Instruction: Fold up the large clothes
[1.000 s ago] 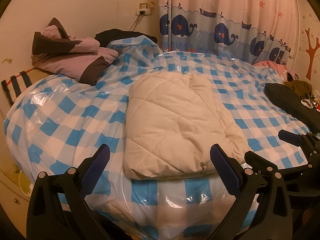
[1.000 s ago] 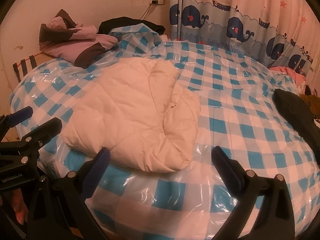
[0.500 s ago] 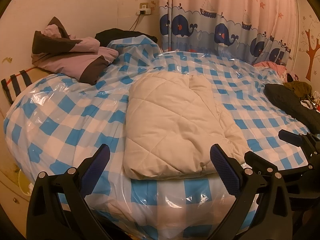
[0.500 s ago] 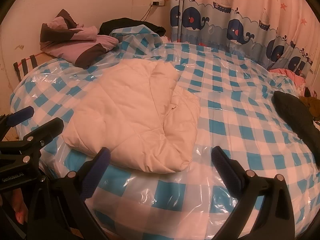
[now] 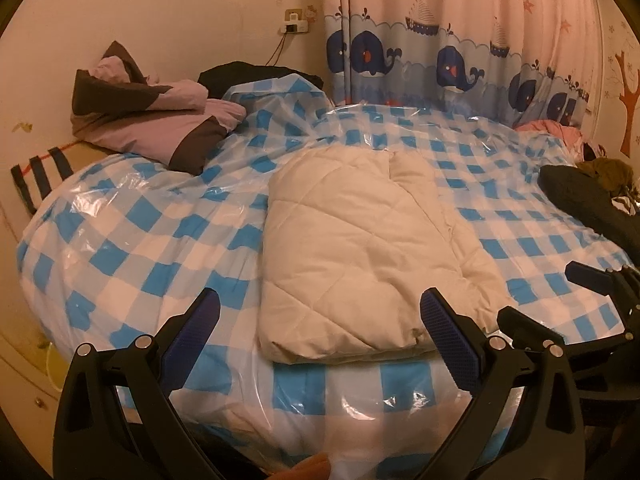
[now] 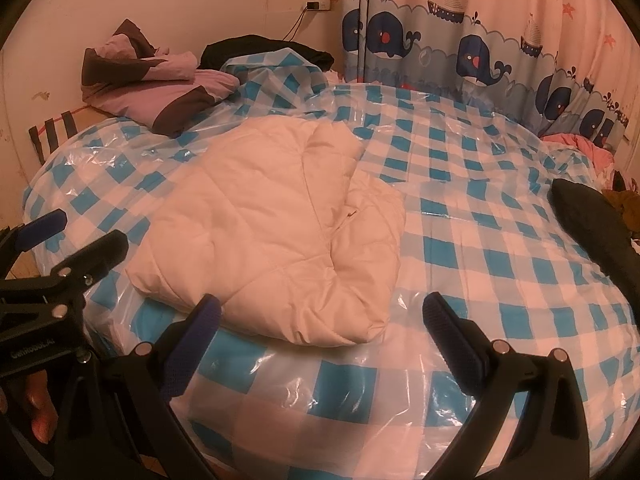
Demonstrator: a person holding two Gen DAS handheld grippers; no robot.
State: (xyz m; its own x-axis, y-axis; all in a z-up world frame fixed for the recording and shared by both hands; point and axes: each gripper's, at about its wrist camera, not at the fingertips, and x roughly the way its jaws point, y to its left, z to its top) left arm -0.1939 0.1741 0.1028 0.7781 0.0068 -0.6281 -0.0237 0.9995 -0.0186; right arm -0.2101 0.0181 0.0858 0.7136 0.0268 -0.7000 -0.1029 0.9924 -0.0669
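A cream quilted jacket [image 5: 352, 248] lies folded into a rough rectangle on the blue-and-white checked bed [image 5: 152, 236]. It also shows in the right wrist view [image 6: 276, 236]. My left gripper [image 5: 320, 324] is open and empty, held above the bed's near edge just in front of the jacket's near hem. My right gripper [image 6: 320, 320] is open and empty, also near the bed's front edge, with its left finger close over the jacket's near right corner. The right gripper also shows at the right of the left wrist view [image 5: 560, 300], and the left gripper at the left of the right wrist view [image 6: 68, 240].
A purple and brown garment [image 5: 152, 128] is piled at the back left, with a black one [image 5: 248, 74] behind it. A dark garment [image 5: 588, 204] lies at the bed's right edge. A whale-print curtain [image 5: 460, 52] hangs behind. The bed is covered in clear plastic.
Both grippers have drifted very slightly; the jacket has not moved and nothing was gripped.
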